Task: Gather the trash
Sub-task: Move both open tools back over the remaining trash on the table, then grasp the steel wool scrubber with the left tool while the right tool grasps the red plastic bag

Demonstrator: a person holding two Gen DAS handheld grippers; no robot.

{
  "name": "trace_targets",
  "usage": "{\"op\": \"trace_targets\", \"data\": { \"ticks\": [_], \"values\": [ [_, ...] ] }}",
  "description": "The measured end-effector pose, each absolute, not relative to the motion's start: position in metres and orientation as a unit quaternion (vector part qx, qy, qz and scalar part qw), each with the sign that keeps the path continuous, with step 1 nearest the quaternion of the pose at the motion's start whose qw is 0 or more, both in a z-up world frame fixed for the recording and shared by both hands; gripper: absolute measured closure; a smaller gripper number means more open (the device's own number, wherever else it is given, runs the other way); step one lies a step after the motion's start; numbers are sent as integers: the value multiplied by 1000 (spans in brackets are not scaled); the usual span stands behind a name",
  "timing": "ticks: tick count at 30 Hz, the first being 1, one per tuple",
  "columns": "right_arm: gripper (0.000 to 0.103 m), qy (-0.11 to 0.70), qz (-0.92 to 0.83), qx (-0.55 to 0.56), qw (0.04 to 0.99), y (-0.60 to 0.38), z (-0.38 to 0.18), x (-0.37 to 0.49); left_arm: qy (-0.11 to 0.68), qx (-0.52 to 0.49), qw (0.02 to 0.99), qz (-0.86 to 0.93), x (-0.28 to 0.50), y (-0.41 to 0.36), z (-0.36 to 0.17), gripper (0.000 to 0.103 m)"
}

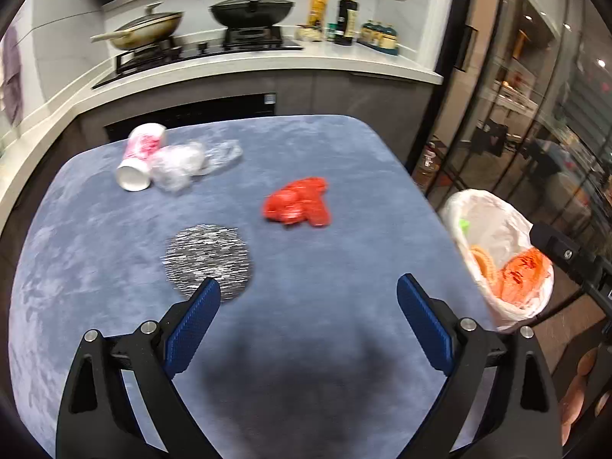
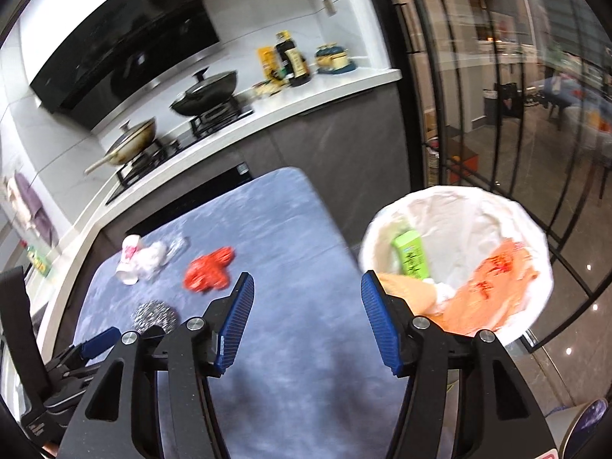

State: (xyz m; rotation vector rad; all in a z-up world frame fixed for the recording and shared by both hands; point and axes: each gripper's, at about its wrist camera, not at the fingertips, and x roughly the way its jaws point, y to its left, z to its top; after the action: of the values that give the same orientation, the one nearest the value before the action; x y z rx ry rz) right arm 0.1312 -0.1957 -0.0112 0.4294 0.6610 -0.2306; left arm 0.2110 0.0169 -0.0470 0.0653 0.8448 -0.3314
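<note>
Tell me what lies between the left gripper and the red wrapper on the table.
In the left wrist view, only bare blue tablecloth lies between the open left gripper and the red wrapper. The steel scourer sits off to the left, by the left finger.

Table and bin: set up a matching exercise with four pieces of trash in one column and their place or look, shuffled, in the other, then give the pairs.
Things:
1. paper cup
2. red wrapper
3. steel scourer
4. green tube

Descriptions:
A. inside the white-lined bin
B. crumpled, mid-table
C. on its side beside clear plastic
D. silvery, nearest the left tool

Pairs: 1-C, 2-B, 3-D, 4-A
</note>
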Motion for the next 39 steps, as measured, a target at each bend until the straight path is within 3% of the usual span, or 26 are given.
{"op": "trace_targets", "data": {
  "ticks": [15, 26, 37, 39],
  "values": [
    [46, 359, -58, 194, 911, -127, -32, 192, 447, -29, 888, -104, 252, 89, -69, 10],
    [46, 380, -40, 186, 905, -105, -51, 236, 468, -34, 877, -102, 280, 92, -96, 10],
    [36, 399, -25, 185, 898, -92, -70, 277, 487, -42, 864, -121, 300, 91, -117, 11],
    [36, 404, -21, 181, 896, -88, -74, 286, 491, -50, 860, -131, 303, 93, -119, 16]
  ]
}}
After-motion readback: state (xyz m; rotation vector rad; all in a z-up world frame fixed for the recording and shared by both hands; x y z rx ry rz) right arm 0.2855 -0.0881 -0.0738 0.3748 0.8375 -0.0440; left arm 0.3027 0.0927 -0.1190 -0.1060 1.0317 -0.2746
